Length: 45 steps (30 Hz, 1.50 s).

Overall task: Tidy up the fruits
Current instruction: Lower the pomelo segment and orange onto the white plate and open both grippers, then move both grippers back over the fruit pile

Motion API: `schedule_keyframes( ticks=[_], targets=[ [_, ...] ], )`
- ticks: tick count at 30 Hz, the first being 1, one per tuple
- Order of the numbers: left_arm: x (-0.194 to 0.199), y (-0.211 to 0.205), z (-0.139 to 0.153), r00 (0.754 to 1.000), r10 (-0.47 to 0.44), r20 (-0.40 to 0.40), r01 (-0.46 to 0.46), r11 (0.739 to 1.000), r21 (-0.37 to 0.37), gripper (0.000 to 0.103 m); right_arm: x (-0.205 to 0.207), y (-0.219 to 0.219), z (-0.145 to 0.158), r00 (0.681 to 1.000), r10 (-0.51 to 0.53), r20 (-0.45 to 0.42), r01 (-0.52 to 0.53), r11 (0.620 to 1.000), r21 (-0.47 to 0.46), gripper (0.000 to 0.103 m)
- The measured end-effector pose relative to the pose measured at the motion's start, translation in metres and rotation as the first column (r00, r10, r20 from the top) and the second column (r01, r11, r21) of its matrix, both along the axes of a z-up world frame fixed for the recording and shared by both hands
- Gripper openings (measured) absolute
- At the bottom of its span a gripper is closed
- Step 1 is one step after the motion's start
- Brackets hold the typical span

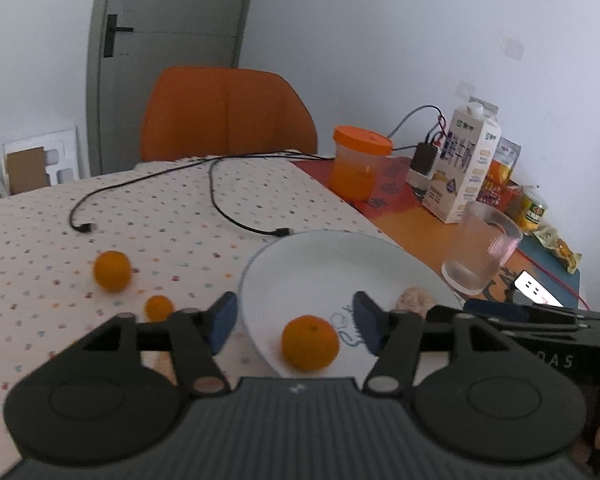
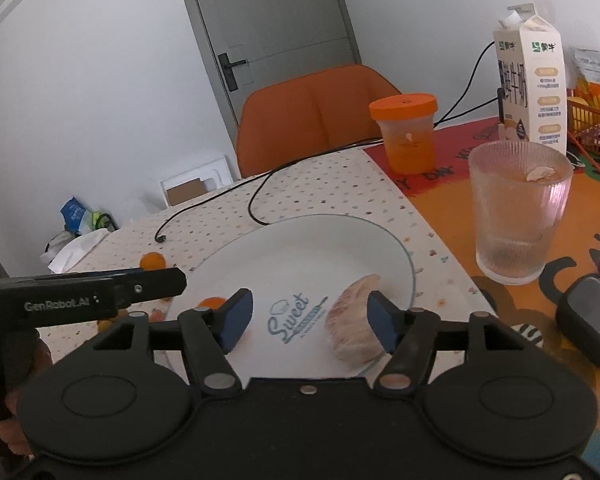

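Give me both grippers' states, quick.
Left gripper: open, orange on the plate, unheld.
Right gripper: open, holding nothing.

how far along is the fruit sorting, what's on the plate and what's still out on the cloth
Done: one orange and a pale peeled fruit piece lie on the white plate. In hand: nothing; the left gripper and right gripper are both open over the plate, fingers clear of the fruit. Left: a bigger orange and a small one sit on the dotted tablecloth.
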<state>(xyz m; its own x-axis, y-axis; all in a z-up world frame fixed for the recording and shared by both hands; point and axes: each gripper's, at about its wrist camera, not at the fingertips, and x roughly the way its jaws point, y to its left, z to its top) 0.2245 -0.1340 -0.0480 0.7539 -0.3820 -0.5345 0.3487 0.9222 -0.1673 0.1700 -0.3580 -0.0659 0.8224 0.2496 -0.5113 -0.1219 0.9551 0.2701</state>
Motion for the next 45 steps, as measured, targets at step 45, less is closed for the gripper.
schedule_keyframes(
  ticks=[45],
  targets=[
    [-0.065,0.117,-0.019,0.983,0.183,-0.009,-0.183,0.982,0.036,0.095,-0.037,0.09,0.001,0.986,0.164,0.032,-0.162,0.984,-0.078,0.103]
  ],
)
